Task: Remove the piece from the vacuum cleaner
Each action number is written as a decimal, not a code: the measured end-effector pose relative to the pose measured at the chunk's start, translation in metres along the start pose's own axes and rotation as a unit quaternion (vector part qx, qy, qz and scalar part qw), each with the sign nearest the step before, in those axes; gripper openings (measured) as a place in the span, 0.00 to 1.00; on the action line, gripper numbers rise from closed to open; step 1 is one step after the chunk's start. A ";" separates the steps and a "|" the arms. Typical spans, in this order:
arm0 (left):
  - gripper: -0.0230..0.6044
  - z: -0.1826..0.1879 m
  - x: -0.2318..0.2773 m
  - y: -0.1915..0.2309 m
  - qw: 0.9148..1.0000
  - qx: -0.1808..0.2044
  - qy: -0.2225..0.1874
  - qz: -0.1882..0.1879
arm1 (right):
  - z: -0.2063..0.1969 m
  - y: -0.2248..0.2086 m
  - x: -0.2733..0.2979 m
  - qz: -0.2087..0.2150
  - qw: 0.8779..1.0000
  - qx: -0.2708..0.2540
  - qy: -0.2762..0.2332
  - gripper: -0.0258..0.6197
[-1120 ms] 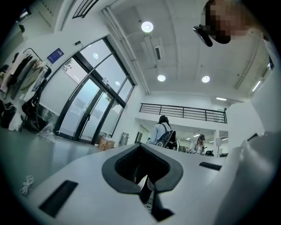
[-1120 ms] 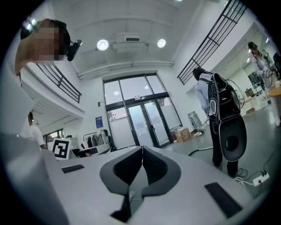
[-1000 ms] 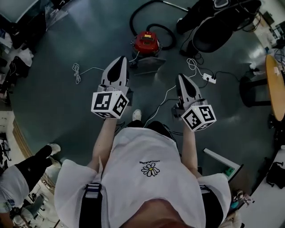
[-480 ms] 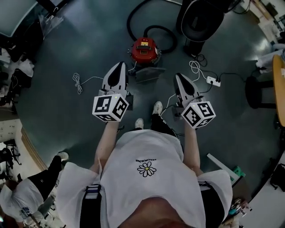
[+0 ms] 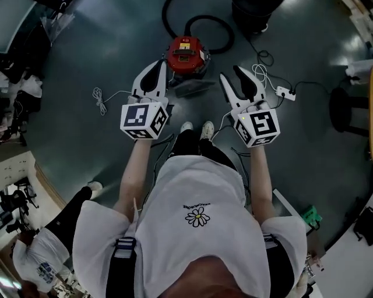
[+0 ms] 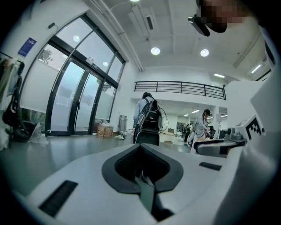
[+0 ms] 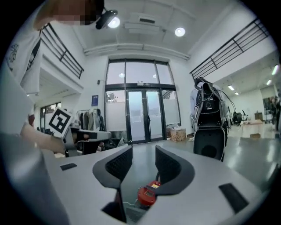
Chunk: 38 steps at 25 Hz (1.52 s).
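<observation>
A red canister vacuum cleaner [image 5: 186, 56] stands on the dark floor straight ahead, its black hose [image 5: 205, 22] looping behind it. A grey nozzle piece [image 5: 195, 88] lies at its near side. My left gripper [image 5: 156, 67] hovers just left of the vacuum, shut and empty; in the left gripper view its tips [image 6: 140, 145] meet. My right gripper [image 5: 232, 75] hangs to the vacuum's right with its jaws opening and nothing between them. Through that gap [image 7: 143, 154] the right gripper view shows the vacuum [image 7: 148, 193] below.
A white power strip [image 5: 285, 92] with its cord lies on the floor at the right. A coiled white cable [image 5: 100, 98] lies at the left. A black machine [image 5: 256, 9] stands behind the vacuum. Another person [image 5: 35, 256] stands at lower left.
The view has closed in on the vacuum, which now lies between the two grippers' tips. The right gripper's jaws have gone from shut to apart. The left gripper stays shut.
</observation>
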<state>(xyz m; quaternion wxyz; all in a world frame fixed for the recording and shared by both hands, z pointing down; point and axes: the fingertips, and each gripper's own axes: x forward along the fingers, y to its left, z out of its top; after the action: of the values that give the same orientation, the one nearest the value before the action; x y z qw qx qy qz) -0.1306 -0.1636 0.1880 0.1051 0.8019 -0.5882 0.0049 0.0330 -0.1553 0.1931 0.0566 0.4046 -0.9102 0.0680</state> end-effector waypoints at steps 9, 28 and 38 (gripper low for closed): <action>0.04 -0.153 0.134 0.050 0.957 0.209 0.192 -0.068 | -0.111 -0.025 0.083 0.046 0.975 -0.164 0.139 0.35; 0.04 -0.517 0.239 0.147 0.740 0.478 0.427 -0.204 | -0.538 -0.044 0.202 0.164 0.833 -0.287 0.444 0.35; 0.04 -0.535 0.239 0.150 0.697 0.511 0.454 -0.214 | -0.619 -0.070 0.207 0.155 0.772 -0.299 0.538 0.35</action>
<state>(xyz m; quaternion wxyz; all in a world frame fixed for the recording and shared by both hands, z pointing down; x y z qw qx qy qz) -0.1370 -0.3388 0.7668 -0.0685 0.7365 -0.1882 0.6461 -0.0230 -0.2470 0.8407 0.6443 0.1176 -0.7557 0.0069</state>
